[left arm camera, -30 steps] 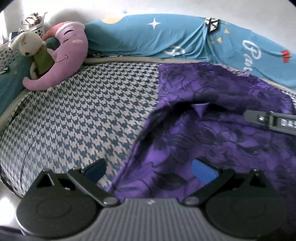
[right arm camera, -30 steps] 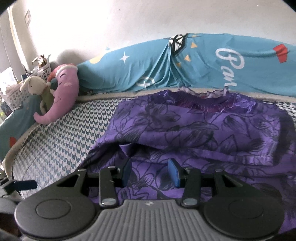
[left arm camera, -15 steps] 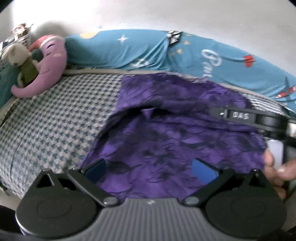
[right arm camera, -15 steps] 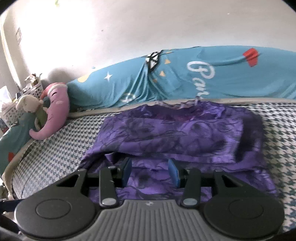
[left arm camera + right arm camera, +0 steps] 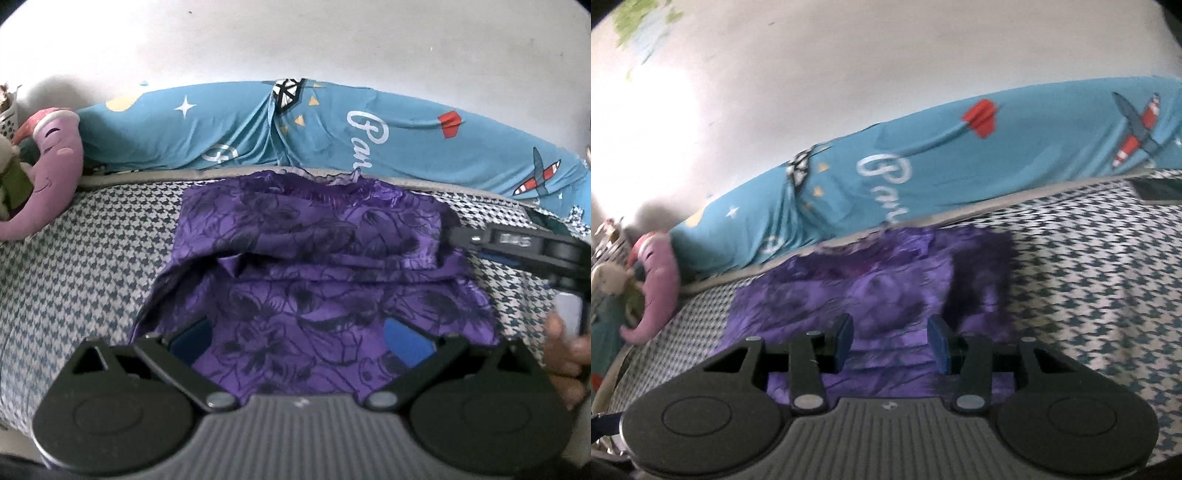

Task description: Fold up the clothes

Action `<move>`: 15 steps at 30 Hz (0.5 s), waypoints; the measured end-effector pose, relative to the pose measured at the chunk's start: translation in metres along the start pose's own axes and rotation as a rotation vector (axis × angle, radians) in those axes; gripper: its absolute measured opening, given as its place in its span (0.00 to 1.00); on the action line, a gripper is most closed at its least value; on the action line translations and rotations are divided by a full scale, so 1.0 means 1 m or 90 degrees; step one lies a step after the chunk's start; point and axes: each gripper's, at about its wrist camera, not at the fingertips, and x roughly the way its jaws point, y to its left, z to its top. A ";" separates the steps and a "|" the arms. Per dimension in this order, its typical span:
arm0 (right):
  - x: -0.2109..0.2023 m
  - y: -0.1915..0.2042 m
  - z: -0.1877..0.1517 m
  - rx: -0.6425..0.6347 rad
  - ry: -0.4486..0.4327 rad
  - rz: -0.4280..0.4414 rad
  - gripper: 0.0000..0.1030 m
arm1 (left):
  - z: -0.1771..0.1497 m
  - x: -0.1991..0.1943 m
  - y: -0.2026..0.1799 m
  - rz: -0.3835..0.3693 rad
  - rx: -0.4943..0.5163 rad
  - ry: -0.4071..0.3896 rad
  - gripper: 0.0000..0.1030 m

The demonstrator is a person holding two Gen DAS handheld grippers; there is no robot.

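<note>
The purple floral-print fabric garment (image 5: 314, 266) is the landmark here: it lies flat on the blue-and-white houndstooth bed cover (image 5: 92, 258), its far edge right against the grey piped border of the bed, just below the long teal cartoon-print bolster (image 5: 332, 129) that runs along the white wall. One layer is already turned over, so an upper panel rests across the far half of the garment and ends in a crosswise fold edge, with a small peak of cloth poking out at the left end of that edge. That looks like a first fold made to shorten the piece.

The left gripper (image 5: 299, 339) hangs over the near hem of the garment, its blue-padded jaws spread wide with nothing between them; the cloth is only seen beneath. The right gripper (image 5: 890, 338) also sits over the near part of the garment, toward its right half, jaws at a middling gap and empty, with blurred purple cloth behind. In the left wrist view its black body reaches in at the garment's right edge, with the person's fingers (image 5: 561, 354) around its handle. Both empty tools suggest the cloth is released between folds, probably to pick new grip points.

Well left of the garment, a pink crescent-moon plush toy (image 5: 51, 170) leans by the bolster, clear of the work.
</note>
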 end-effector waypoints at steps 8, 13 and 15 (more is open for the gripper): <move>0.011 -0.032 0.007 0.050 -0.008 -0.030 0.55 | 0.015 0.049 0.011 0.016 0.013 0.023 1.00; 0.030 -0.044 0.006 0.075 -0.012 -0.052 0.69 | 0.023 0.072 0.021 0.023 0.036 0.028 1.00; 0.042 -0.049 0.006 0.091 -0.005 -0.055 0.70 | 0.026 0.081 0.026 0.025 0.043 0.032 1.00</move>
